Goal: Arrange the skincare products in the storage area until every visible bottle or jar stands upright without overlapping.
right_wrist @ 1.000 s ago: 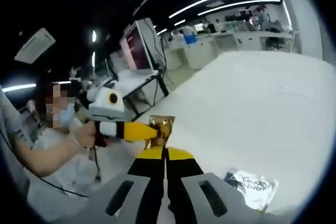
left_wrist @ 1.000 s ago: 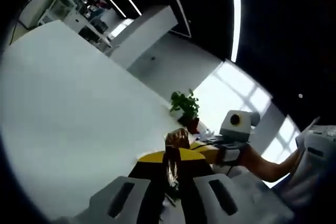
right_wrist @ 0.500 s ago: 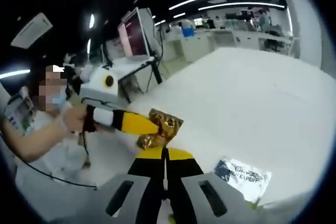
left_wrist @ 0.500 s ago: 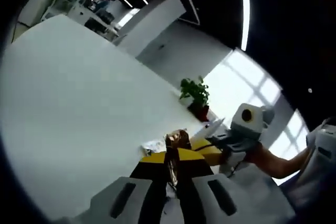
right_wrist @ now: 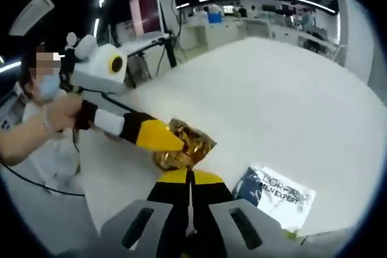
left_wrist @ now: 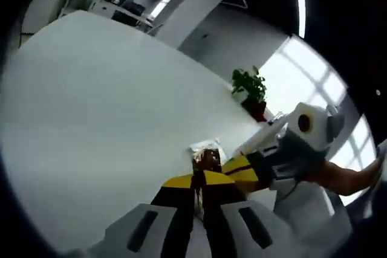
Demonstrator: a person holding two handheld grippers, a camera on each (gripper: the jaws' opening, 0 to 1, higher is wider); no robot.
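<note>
Two hand-held claws meet over a crinkled gold foil sachet (right_wrist: 183, 149) above a white counter (right_wrist: 290, 95). In the right gripper view, the left claw (right_wrist: 176, 144) comes in from the left, its yellow tips pinched on the sachet's edge, while the right claw (right_wrist: 190, 176) stands with its yellow-and-black jaws pressed together just below the same packet; whether it actually bites the foil cannot be told from here. In the left gripper view, the sachet (left_wrist: 207, 159) rises straight out of the left claw's (left_wrist: 198, 180) closed jaws, and the right claw (left_wrist: 242, 170) reaches in from the right, touching the packet. A flat silver and dark blue sachet printed "L'Oreal Men Expert" (right_wrist: 275, 194) lies on the counter close to its near edge, beside the right claw. A potted green plant (left_wrist: 251, 89) stands at the counter's far edge near bright windows. A person's hand (right_wrist: 60, 113) holds the left claw's handle.
</note>
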